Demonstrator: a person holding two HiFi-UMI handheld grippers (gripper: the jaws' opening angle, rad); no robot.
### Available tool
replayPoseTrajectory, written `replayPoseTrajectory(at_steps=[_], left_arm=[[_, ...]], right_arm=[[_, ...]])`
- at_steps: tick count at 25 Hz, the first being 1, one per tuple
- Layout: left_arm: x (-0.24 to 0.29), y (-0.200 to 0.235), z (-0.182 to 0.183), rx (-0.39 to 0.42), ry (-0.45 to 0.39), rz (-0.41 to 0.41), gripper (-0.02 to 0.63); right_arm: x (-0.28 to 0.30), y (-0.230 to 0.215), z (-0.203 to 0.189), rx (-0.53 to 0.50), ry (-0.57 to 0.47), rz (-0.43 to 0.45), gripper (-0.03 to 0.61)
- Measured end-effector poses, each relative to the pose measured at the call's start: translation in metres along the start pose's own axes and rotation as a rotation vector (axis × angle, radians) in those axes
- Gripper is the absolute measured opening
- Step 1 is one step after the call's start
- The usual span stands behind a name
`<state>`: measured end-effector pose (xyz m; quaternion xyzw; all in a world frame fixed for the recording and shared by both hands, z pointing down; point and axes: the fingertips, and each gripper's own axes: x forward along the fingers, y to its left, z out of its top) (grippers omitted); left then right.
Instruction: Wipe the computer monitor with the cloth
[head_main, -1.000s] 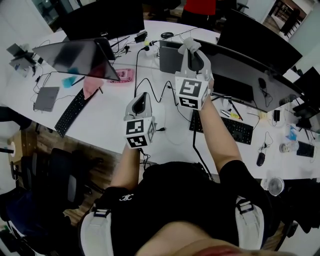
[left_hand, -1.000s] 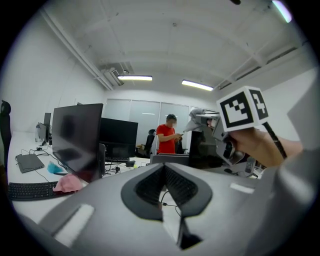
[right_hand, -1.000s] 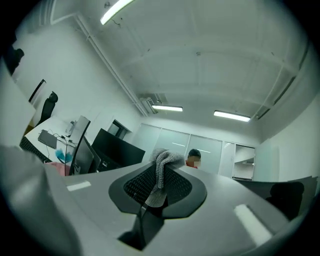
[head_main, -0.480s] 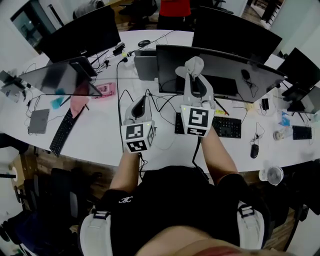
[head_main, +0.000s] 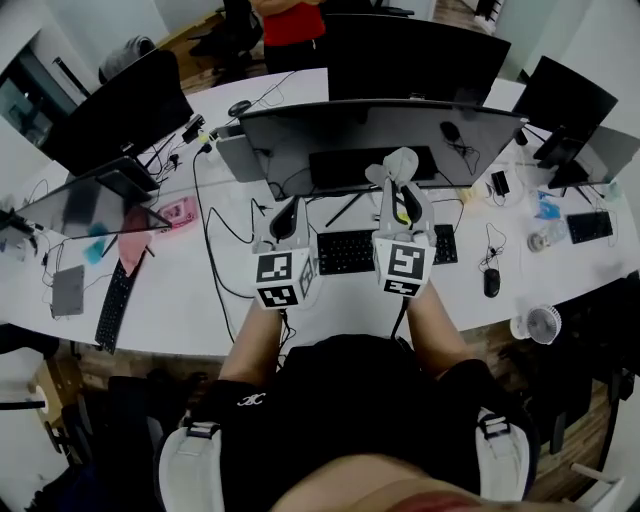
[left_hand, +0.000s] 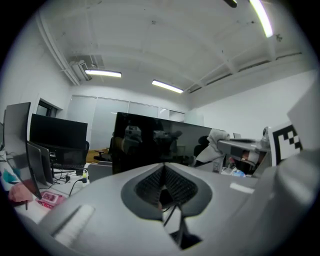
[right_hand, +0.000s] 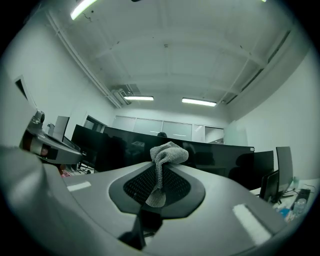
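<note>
Keyboard (head_main: 347, 252) partly behind right hand-held gripper (head_main: 398, 192)

The person is wearing a black short-sleeved top (head_main: 350, 390) with pale grey padded straps (head_main: 190, 460); the grey left gripper (head_main: 289, 205) and right gripper (head_main: 398, 192) are each carrying a white, black-marked cube (head_main: 280, 280).

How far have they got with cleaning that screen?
Done: the cloth is picked up, pinched in the right hand-held gripper. In hand: it is held up facing the wide dark monitor, seemingly short of the glass. The left hand-held gripper is shut and empty. Left: all the wiping itself.
</note>
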<state>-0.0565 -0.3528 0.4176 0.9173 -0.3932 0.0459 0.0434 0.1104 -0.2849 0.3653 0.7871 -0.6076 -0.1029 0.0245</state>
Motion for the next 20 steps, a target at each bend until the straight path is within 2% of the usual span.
replayPoseTrajectory(at_steps=[12, 20], left_arm=[[0.019, -0.052, 0.007, -0.021, -0.006, -0.122, 0.052], [0.024, -0.059, 0.007, -0.021, -0.001, -0.13, 0.051]], right_arm=[[-0.014, -0.051, -0.017, 0.082, 0.032, -0.07, 0.031], [-0.012, -0.057, -0.027, 0.09, 0.051, -0.041, 0.031]])
